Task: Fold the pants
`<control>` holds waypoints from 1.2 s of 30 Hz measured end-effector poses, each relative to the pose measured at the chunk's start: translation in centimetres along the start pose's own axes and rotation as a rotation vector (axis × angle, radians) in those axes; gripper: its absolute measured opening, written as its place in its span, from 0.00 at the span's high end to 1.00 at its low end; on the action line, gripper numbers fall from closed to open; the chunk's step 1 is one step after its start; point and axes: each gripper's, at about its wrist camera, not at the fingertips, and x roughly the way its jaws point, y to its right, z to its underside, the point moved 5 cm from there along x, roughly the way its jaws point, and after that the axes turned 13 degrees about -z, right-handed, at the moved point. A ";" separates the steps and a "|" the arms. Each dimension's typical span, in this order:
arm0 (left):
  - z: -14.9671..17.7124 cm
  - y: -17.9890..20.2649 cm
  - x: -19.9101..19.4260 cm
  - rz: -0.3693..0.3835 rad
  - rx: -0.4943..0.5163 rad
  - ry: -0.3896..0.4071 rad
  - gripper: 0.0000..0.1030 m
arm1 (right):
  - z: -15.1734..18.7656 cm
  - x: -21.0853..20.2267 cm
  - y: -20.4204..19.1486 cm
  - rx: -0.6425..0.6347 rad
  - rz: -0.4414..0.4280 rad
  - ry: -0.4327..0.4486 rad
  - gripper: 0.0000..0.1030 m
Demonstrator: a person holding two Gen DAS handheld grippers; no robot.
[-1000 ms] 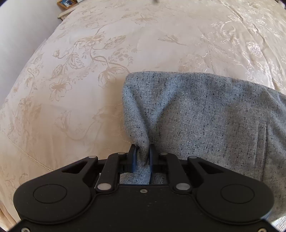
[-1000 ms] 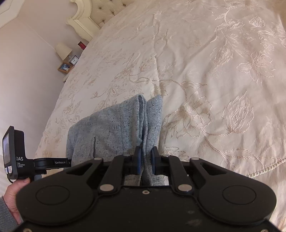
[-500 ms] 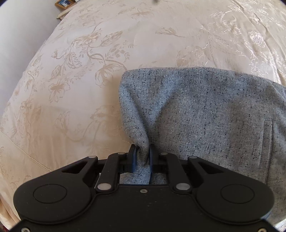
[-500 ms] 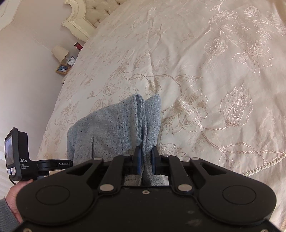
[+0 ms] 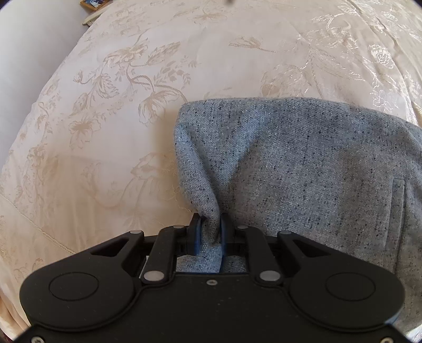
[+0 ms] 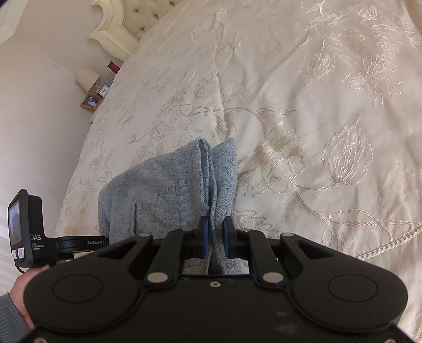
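The pants (image 5: pixel 303 168) are grey speckled fabric, held up over a cream floral bedspread (image 5: pixel 118 105). My left gripper (image 5: pixel 211 221) is shut on a bunched left corner of the pants; the fabric spreads right from it, with a pocket slit near the right edge. My right gripper (image 6: pixel 215 224) is shut on the right end of the pants (image 6: pixel 163 190), where folded layers hang doubled. The left gripper's body and screen show at the left of the right wrist view (image 6: pixel 26 232), held by a hand.
The bedspread (image 6: pixel 316 105) fills both views, with a corded hem (image 6: pixel 390 245) at the near right. A tufted headboard (image 6: pixel 137 15) and a nightstand with a lamp (image 6: pixel 87 76), clock and photo frame stand by the wall on the far left.
Both grippers have lifted slightly with the pants still held; the cloth's top edge sits lower in the left view. The grips are unchanged.
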 end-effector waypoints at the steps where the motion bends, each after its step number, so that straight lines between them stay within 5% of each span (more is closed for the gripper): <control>1: 0.0 0.0 0.0 0.001 -0.001 -0.001 0.82 | -0.1 0.0 0.0 -0.001 0.001 -0.001 0.88; 19: -0.2 -0.5 0.6 0.059 0.000 -0.008 0.79 | 0.0 0.5 0.0 0.001 0.019 -0.004 0.88; 30: 0.2 -4.3 2.2 0.290 -0.042 -0.008 0.51 | 0.5 1.7 -0.3 -0.030 0.080 -0.017 0.88; 36: 0.2 -4.7 3.4 0.373 -0.033 -0.011 0.48 | 0.5 2.6 -0.7 -0.036 0.131 -0.024 0.87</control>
